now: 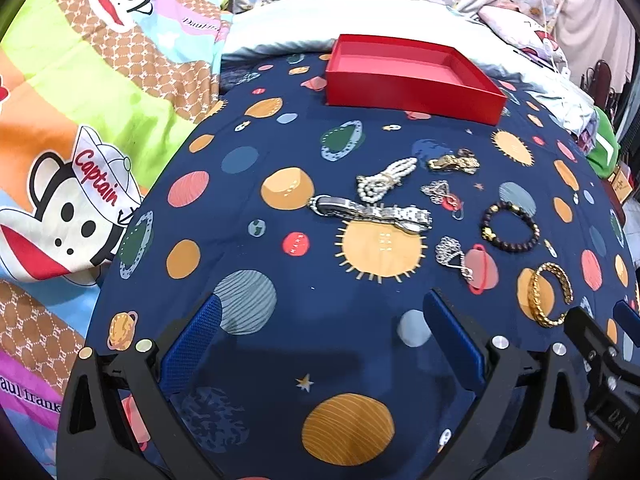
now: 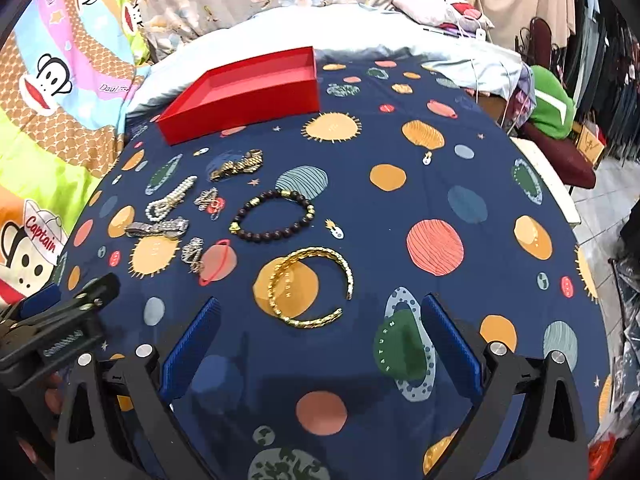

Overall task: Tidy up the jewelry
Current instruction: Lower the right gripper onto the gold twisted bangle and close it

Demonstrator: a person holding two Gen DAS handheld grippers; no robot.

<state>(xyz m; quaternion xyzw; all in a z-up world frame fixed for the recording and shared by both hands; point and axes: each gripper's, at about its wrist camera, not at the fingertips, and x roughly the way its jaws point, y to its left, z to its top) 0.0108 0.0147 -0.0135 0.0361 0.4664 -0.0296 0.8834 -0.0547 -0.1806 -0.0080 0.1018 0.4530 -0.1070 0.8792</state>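
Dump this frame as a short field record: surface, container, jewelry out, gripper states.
surface: navy planet-print cloth
container: red box, open, nothing visible inside, at the far edge
jewelry on cloth: gold cuff bangle, dark bead bracelet, pearl bracelet, silver watch, gold chain heap, two small silver pieces
left gripper: open, holding nothing
right gripper: open, holding nothing, gold cuff bangle just ahead of its fingers
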